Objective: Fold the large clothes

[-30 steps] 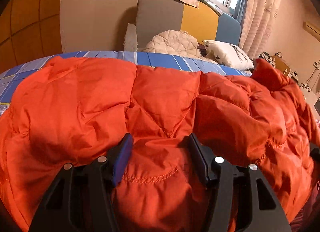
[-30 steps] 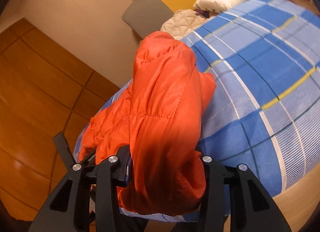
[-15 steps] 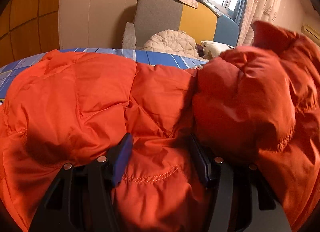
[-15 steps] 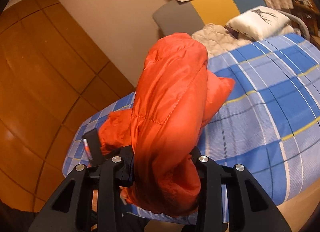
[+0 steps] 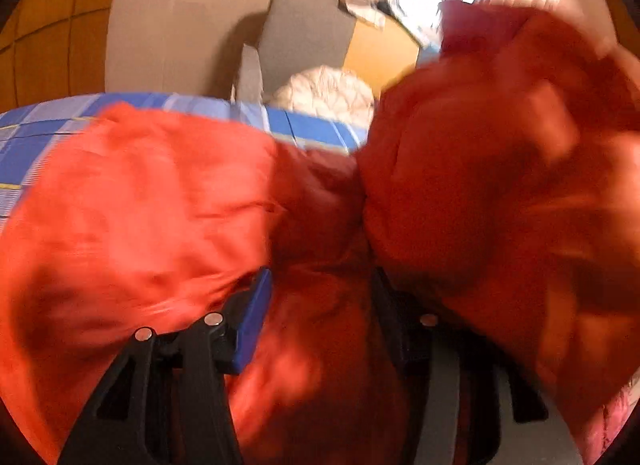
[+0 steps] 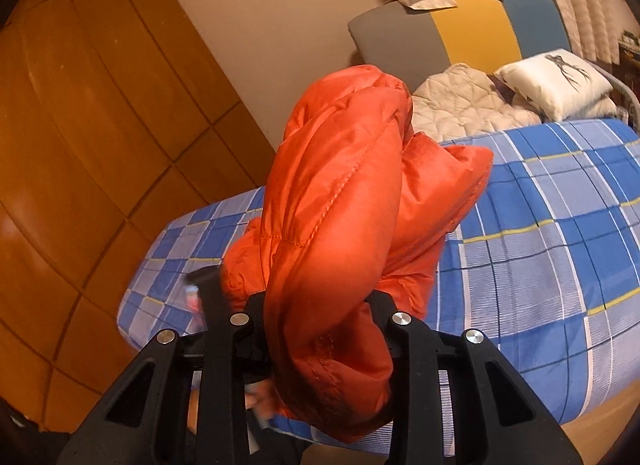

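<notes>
Blue-checked bedding (image 6: 560,249) covers the bed, and nearest me the right tool (image 6: 320,329) has a thick fold of the orange puffer jacket (image 6: 340,205) between its closing jaws, lifting it clear of the mattress. Beside it the left tool (image 5: 320,305) pinches another bunch of that jacket, jaws closing too; that view is blurred. Farther back lie a cream quilt (image 6: 460,101) and a white pillow (image 6: 556,81) against the grey-and-yellow headboard (image 6: 432,37).

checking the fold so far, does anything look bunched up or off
Yes: the orange jacket is wadded into a thick roll in the right gripper, not flat on the plaid bed. The left gripper holds its other end.
</notes>
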Demonstrator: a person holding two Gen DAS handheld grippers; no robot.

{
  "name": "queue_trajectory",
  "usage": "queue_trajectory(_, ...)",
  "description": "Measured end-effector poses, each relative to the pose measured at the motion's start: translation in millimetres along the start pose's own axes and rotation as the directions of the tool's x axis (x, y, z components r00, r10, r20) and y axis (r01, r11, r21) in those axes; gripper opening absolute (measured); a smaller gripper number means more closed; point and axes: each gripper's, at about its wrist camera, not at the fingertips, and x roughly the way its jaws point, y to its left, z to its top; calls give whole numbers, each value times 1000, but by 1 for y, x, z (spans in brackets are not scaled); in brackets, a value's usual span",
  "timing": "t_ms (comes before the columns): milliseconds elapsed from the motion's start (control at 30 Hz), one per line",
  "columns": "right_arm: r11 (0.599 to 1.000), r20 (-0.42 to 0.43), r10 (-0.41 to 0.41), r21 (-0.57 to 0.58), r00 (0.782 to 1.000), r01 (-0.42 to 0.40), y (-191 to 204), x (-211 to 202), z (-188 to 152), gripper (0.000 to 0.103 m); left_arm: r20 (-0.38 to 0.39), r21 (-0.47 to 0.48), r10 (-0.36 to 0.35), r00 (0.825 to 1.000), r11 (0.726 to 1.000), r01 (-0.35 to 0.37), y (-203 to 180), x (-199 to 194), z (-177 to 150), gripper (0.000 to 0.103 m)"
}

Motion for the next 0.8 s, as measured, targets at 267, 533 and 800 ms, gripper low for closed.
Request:
queue_trajectory(267, 993, -22, -55, -110, 998, 52, 41, 17, -1, 31, 132, -217, 227, 965, 956, -195, 128, -99, 1, 59)
queue_trajectory(533, 949, -91, -97, -309, 991, 65, 114, 66, -15, 31, -35, -256, 27, 999, 966, -35, 161, -60, -28, 35)
queue_trajectory(800, 903, -200, -89, -430, 976, -6, 159, 137, -59, 31, -14, -284, -27, 1000, 959, 22, 172, -73, -27, 29)
